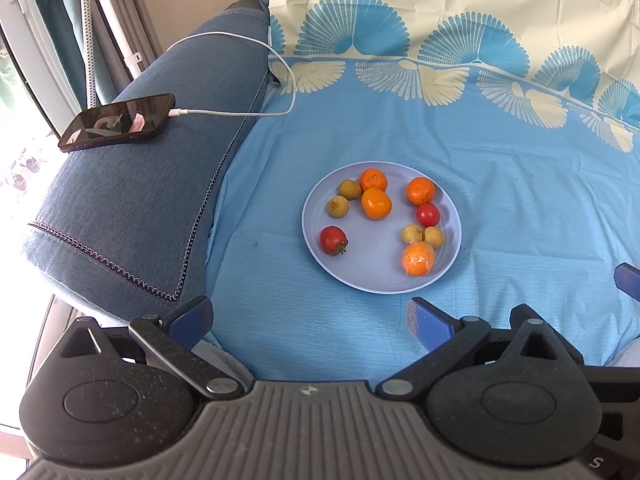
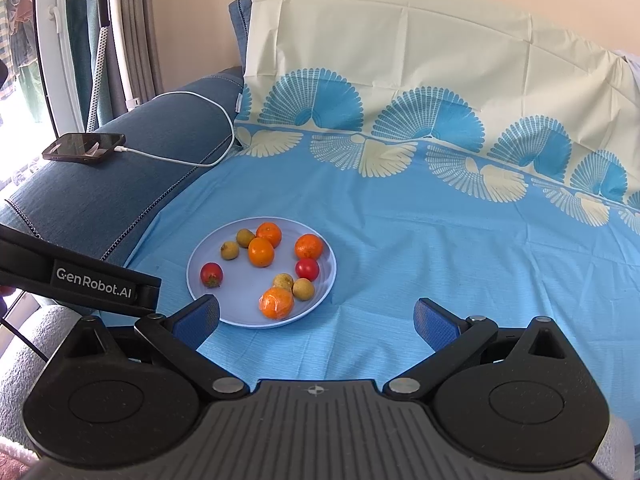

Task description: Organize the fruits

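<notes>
A pale blue plate [image 1: 372,276] [image 2: 240,312] lies on a blue patterned cloth. On it are several oranges [image 1: 376,203] [image 2: 261,252], one of them wrapped in clear film [image 1: 418,258] [image 2: 276,302], two red tomatoes [image 1: 333,239] [image 2: 211,274], and several small yellow-green fruits [image 1: 338,205] [image 2: 230,250]. My left gripper [image 1: 310,318] is open, held back from the plate's near rim, with nothing between its fingers. My right gripper [image 2: 316,320] is open too, near the plate's right front rim and holding nothing.
A dark phone [image 1: 118,122] [image 2: 84,147] lies on the blue sofa armrest [image 1: 132,208], with a white cable [image 1: 240,111] plugged in. The left gripper's black body [image 2: 80,280] shows at the left of the right wrist view. Cream and blue cloth drapes the backrest [image 2: 400,60].
</notes>
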`<state>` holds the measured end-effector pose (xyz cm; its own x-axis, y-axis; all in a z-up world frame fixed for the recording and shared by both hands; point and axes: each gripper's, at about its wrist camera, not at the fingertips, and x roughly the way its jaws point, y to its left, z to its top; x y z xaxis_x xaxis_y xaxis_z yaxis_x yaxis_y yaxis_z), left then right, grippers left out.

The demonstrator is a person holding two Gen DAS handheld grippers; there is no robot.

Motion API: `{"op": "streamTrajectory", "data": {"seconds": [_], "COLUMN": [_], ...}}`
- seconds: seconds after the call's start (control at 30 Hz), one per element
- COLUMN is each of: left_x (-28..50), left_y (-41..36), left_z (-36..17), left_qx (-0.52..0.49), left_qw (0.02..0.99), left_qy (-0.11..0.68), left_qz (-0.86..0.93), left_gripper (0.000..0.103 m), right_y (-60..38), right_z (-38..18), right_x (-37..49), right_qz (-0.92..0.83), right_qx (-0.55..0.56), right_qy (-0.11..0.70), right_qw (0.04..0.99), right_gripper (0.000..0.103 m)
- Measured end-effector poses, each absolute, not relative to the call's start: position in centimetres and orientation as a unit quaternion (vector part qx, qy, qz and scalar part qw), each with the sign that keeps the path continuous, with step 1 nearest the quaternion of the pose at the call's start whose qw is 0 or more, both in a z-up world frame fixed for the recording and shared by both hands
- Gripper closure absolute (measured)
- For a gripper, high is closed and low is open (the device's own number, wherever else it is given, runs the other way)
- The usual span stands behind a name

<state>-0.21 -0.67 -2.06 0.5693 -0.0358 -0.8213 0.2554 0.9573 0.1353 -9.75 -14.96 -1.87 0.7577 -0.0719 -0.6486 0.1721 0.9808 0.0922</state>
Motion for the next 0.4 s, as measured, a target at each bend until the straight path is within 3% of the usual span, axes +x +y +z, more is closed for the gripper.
{"op": "streamTrajectory", "data": {"seconds": [0.4], "left_x": [-0.11], "left_y": [-0.52], "left_z": [-2.43], "left_qx": [0.119], "left_qw": [0.874], "left_qy": [0.464], "left_qz": [-0.074], "left_gripper": [0.0], "right_y": [-15.04], "right_z": [-2.04], "right_x": [-9.69], "right_qz": [-0.064], "right_qx": [0.077], "right_qy": [0.343], "right_qw": [0.934], "right_gripper": [0.001]}}
